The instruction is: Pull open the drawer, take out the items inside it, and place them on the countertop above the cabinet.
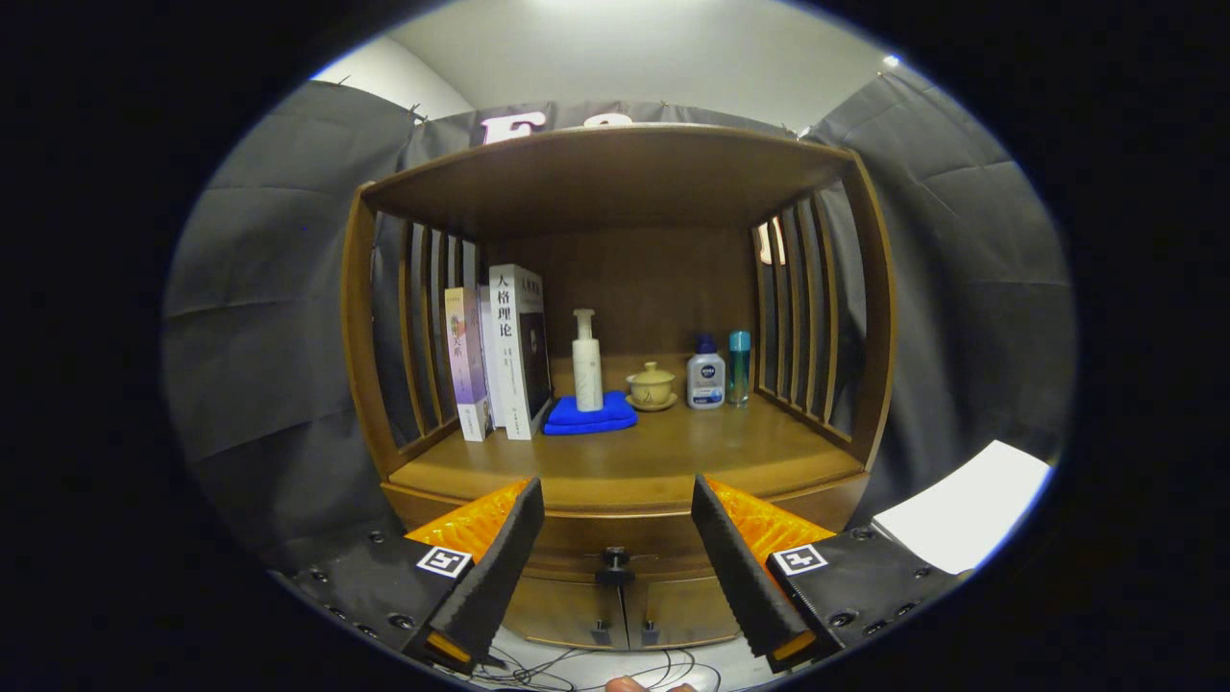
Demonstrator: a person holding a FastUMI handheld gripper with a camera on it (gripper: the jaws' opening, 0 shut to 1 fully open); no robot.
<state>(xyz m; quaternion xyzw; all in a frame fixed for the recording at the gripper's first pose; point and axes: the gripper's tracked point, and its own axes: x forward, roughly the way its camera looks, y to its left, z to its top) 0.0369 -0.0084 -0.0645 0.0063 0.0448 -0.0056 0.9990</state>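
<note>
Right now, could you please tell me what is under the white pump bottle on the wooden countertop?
A folded blue cloth lies under the white pump bottle. The bottle's base covers the cloth's middle. The gripper is open.

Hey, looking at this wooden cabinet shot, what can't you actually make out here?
- Contents of the wooden drawer with the small dark knob: hidden behind its closed front, seen between the open gripper's fingers.
- Lower cabinet doors: partly covered by the fingers, cut off below.
- Flat white object beside the cabinet: cut off at the edge, unidentifiable.
- Books behind the front two: hidden.
</note>
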